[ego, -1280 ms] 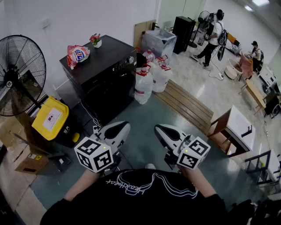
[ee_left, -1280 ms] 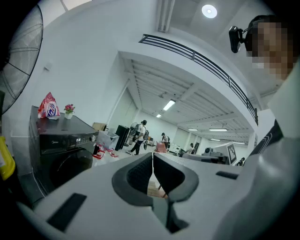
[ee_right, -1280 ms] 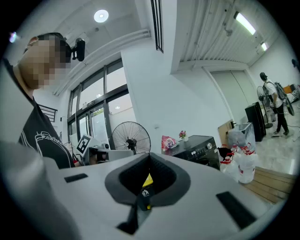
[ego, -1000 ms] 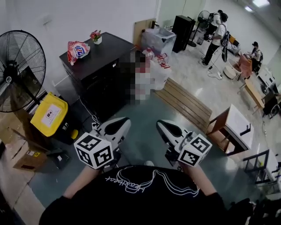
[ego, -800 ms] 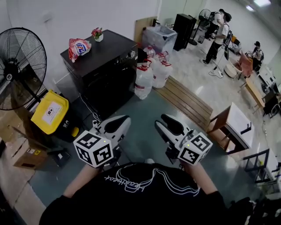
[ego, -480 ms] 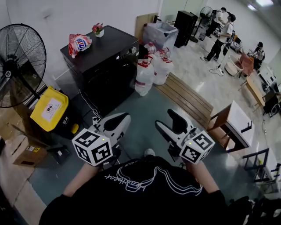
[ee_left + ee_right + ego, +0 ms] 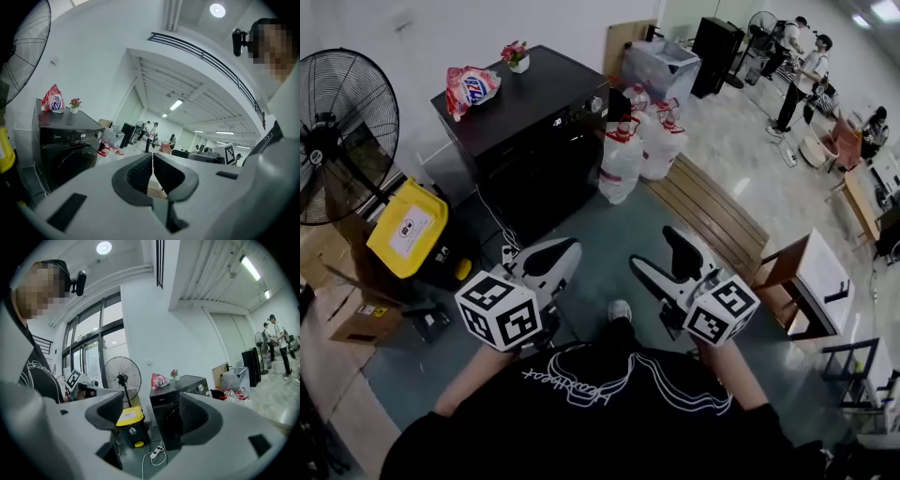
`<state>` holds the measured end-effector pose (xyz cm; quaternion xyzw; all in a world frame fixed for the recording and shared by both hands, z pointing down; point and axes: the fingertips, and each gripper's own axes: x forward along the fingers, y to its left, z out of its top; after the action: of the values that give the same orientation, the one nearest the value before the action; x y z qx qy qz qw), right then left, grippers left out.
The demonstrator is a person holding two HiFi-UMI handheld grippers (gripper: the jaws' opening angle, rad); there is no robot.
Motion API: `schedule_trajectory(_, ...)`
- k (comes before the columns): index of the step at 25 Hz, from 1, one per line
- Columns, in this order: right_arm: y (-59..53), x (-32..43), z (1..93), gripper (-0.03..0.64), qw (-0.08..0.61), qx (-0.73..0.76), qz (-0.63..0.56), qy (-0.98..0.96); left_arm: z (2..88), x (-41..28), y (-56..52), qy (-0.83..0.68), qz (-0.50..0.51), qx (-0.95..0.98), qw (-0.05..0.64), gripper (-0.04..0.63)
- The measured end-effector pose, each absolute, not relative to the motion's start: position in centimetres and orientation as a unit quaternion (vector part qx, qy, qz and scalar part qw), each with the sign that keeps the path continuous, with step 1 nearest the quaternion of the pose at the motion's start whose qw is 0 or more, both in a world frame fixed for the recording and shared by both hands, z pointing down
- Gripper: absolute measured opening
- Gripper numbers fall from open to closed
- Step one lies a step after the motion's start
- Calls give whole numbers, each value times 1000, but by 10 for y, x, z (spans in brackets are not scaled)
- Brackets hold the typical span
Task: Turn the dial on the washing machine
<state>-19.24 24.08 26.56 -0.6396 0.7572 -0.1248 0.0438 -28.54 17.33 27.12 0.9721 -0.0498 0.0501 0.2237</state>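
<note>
The black washing machine (image 7: 525, 122) stands against the wall ahead of me, its silver dial (image 7: 598, 103) at the right end of the control strip. Both grippers hover low in the head view, well short of the machine. My left gripper (image 7: 561, 251) is shut with nothing in it. My right gripper (image 7: 658, 251) has its jaws opening wide, with nothing between them. The left gripper view shows the machine (image 7: 70, 140) and dial (image 7: 99, 134) far off beyond the gripper (image 7: 153, 161). The right gripper view has the machine (image 7: 180, 394) and dial (image 7: 201, 387) between the spread fingers (image 7: 194, 416).
A detergent bag (image 7: 473, 86) and a flower pot (image 7: 517, 58) sit on the machine. A standing fan (image 7: 342, 150), a yellow-lidded bin (image 7: 408, 234) and a cardboard box (image 7: 361, 323) are at the left. Water jugs (image 7: 623, 159), a wooden pallet (image 7: 712, 216) and a small table (image 7: 811, 281) are at the right.
The right gripper's jaws went from shut to spread wide. The left gripper stayed shut. The washing machine has shifted slightly right in the head view.
</note>
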Motion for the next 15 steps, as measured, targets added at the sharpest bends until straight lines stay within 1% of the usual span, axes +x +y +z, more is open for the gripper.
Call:
schedule_trajectory(5,198,-135,277,373,50,-624,-141,767,286,-233,137,-76,61,967,237,11)
schedule_trajectory(15,136,-8,308,371,45,-595,-172,784,309,-102,64,-138,61,957,248,11)
